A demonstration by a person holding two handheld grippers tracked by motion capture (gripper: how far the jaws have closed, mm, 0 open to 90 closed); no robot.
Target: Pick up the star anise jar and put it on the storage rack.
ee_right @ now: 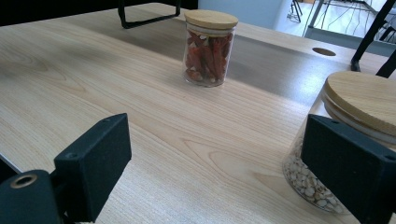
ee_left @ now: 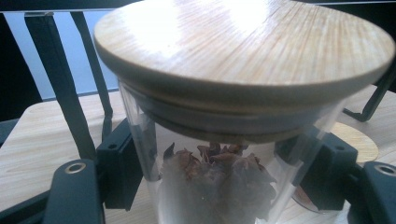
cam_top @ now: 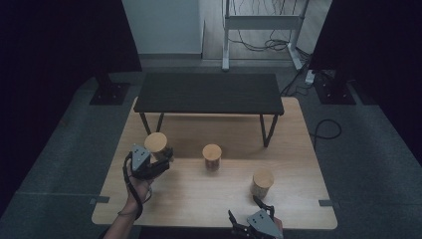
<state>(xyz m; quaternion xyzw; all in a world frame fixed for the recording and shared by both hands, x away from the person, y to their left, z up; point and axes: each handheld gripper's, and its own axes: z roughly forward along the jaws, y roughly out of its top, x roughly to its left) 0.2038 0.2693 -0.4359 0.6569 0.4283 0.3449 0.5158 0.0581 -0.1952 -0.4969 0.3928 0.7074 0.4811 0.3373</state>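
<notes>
My left gripper (cam_top: 160,155) is shut on a glass jar (cam_top: 156,143) with a round wooden lid, at the left of the light wooden table (cam_top: 298,149). In the left gripper view the jar (ee_left: 219,186) holds dark brown dried pieces, and both black pads (ee_left: 119,163) press on its glass sides. I cannot tell whether it rests on the table. A second jar (cam_top: 212,157) with red dried contents (ee_right: 210,46) stands mid-table. A third jar (cam_top: 263,183) of pale seeds (ee_right: 327,154) stands at the right. My right gripper (cam_top: 245,209) (ee_right: 222,172) is open at the near edge, just short of it.
A low black bench (cam_top: 209,93) stands across the far half of the table, its legs (cam_top: 266,130) behind the jars. A metal frame (cam_top: 261,22) with cables stands on the floor beyond. Bare wood lies between the jars and the front edge.
</notes>
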